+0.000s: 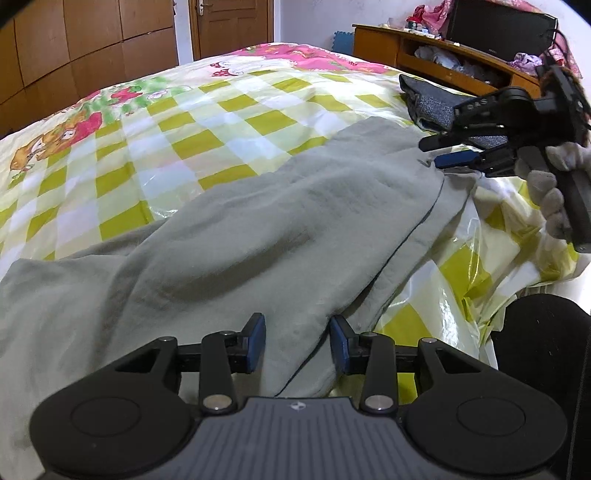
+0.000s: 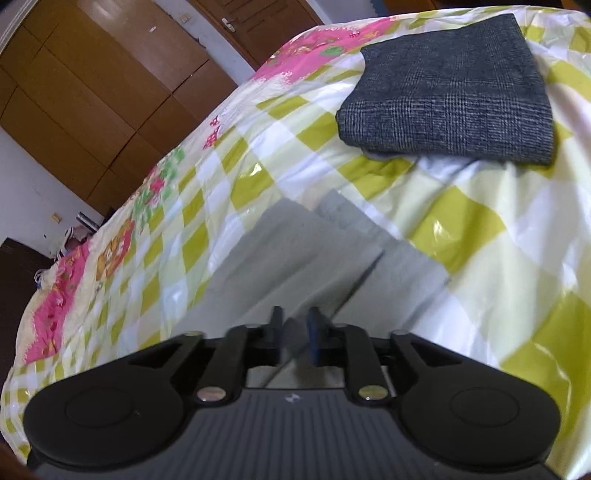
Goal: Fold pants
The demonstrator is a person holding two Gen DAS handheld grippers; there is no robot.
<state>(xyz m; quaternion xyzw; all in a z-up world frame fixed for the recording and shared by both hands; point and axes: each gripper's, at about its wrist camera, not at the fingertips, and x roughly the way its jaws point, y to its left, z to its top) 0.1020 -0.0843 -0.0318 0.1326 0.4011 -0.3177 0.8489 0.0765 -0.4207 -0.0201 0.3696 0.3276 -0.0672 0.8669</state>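
I see the grey-green cotton pants (image 1: 258, 229) lying lengthwise across the yellow-checked plastic bed cover (image 1: 207, 122). My left gripper (image 1: 297, 345) is spread wide, straddling their near edge; my right gripper (image 2: 295, 338) is narrowed above their far end, gripping nothing. Beyond lies a folded dark grey woven garment (image 2: 450, 92).

No word, number or brand can be read in either view: the small white emblem on the ribbed grey body of the left hand-held gripper (image 1: 297, 346) and the right hand-held gripper (image 2: 295, 334) is a mark, not lettering, and the black box's (image 1: 495, 29) label is too blurred.
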